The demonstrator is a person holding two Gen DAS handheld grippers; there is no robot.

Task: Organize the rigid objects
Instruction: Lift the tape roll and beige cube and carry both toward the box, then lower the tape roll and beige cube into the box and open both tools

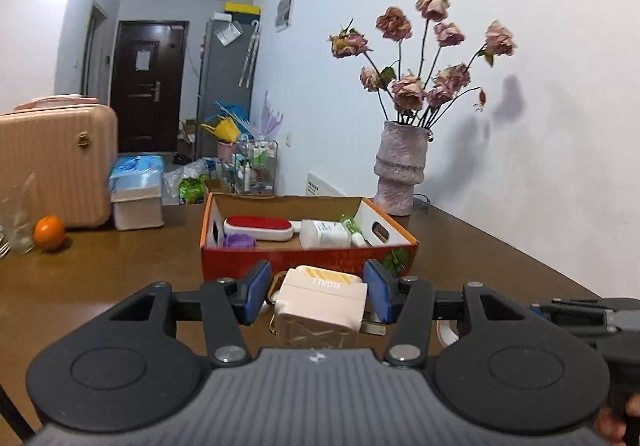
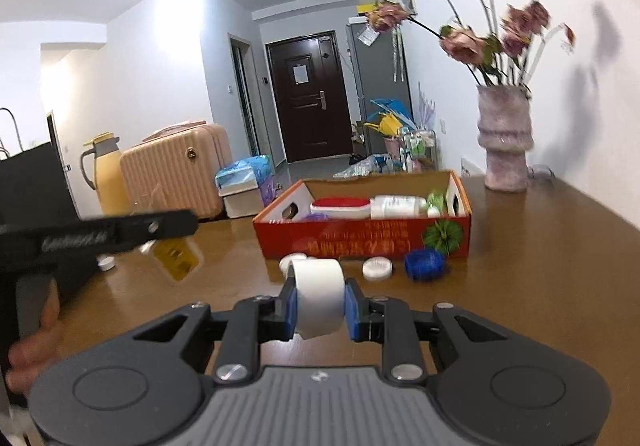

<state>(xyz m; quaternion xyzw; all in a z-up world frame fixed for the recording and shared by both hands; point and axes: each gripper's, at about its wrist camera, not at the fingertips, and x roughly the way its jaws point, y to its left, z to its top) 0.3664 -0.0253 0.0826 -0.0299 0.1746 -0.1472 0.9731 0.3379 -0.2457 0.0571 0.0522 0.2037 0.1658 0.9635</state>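
Observation:
My left gripper (image 1: 318, 292) is shut on a cream plastic jar with a yellow-striped lid (image 1: 322, 302), held just in front of the red cardboard box (image 1: 304, 260). The box holds a red lint brush (image 1: 258, 227), a white bottle (image 1: 324, 233) and a purple item (image 1: 239, 241). My right gripper (image 2: 320, 304) is shut on a white tape roll (image 2: 320, 296), above the table before the same box (image 2: 360, 240). The left gripper shows at the left of the right wrist view (image 2: 120, 232), with the jar blurred.
A white cap (image 2: 377, 269), a blue scrubber (image 2: 424, 264) and another white lid (image 2: 294, 260) lie in front of the box. A vase of dried roses (image 1: 400, 178) stands behind right. An orange (image 1: 49, 232), a glass, a pink suitcase (image 1: 56, 162) and a tissue box stand at left.

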